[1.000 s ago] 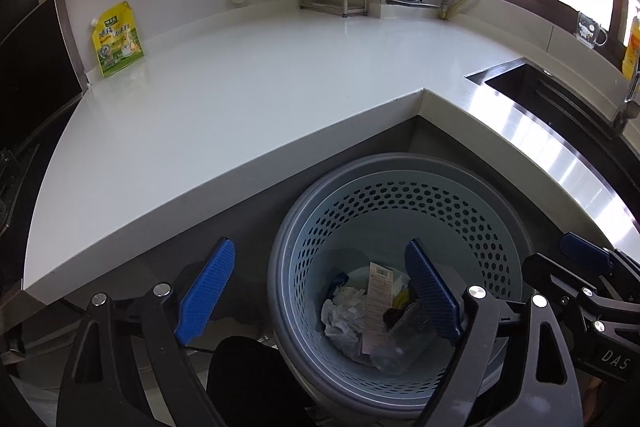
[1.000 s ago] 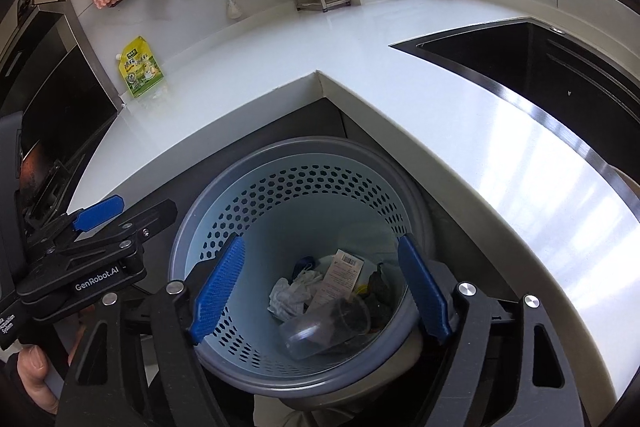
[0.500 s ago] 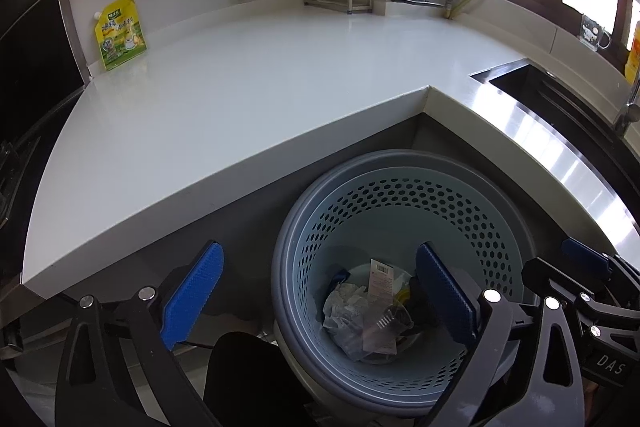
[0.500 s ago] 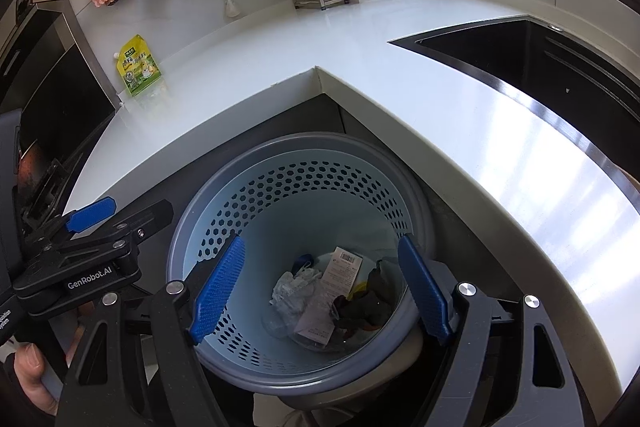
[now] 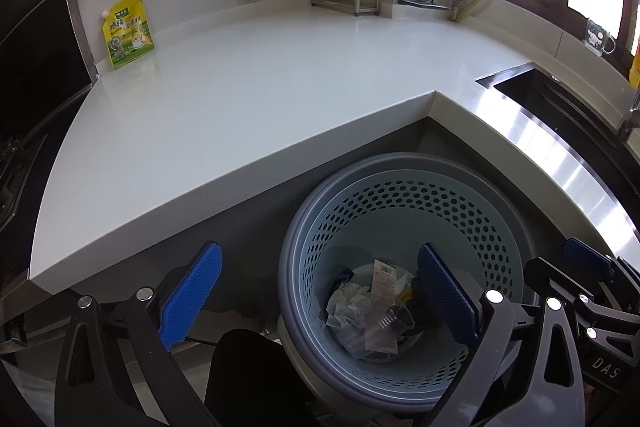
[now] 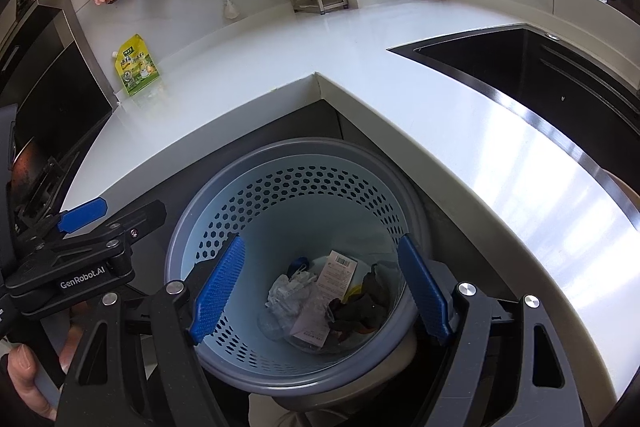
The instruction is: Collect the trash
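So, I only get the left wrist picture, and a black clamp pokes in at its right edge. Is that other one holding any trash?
Observer: No. The right wrist view shows the right gripper above the bin, its jaws open and nothing between the pads.
Operator: And what carries the clamp that I look through?
Observer: A person. A bare hand holds the left gripper from behind, and its thumb shows at that picture's lower left.
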Demonstrator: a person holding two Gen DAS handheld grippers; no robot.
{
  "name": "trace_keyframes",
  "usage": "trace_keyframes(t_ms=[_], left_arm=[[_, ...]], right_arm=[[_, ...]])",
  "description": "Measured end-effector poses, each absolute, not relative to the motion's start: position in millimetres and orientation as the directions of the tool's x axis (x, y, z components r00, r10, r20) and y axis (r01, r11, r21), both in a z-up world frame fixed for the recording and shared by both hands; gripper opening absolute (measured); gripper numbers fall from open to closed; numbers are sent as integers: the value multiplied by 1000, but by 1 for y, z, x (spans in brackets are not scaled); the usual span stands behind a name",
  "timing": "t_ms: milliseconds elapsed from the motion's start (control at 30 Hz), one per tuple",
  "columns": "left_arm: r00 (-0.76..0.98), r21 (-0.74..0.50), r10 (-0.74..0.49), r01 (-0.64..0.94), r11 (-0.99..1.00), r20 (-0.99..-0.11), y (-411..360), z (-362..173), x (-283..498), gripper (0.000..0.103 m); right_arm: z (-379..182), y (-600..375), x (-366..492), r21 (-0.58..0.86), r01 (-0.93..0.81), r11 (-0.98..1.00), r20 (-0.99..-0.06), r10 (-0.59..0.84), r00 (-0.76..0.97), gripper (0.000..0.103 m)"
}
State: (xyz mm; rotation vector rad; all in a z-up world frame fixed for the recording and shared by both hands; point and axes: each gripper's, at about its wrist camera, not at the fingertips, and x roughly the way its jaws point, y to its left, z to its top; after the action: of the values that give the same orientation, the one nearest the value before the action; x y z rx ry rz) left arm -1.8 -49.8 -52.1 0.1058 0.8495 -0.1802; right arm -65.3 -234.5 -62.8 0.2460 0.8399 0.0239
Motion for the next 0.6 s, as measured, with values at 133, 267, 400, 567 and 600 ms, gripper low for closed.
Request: trace_keyframes(t_ms=[133,267,400,567,600], left_arm=[[647,19,-111,190,982,-755,-48,-50,-2,97],[643,15,-111,188,982,-758,-47,-49,-2,97],[643,17,-108,186,982,-758,-47,-49,-2,97],[644,20,-104,183,983,-758,-46,-50,-2,97],[643,21,-103,182,983,-759,-46,-50,-2,97]], right_arm=[[-62,-231,-65,225,73,972,-735,120,668,75],[-61,-230,-64,222,71,972,-734,118,669,75],[-61,-230,-64,218,76,973,-735,112,669,75],[-60,-230,-64,215,88,973,-737,102,668,75],[-60,-230,-64,214,90,973,-737,100,668,75]])
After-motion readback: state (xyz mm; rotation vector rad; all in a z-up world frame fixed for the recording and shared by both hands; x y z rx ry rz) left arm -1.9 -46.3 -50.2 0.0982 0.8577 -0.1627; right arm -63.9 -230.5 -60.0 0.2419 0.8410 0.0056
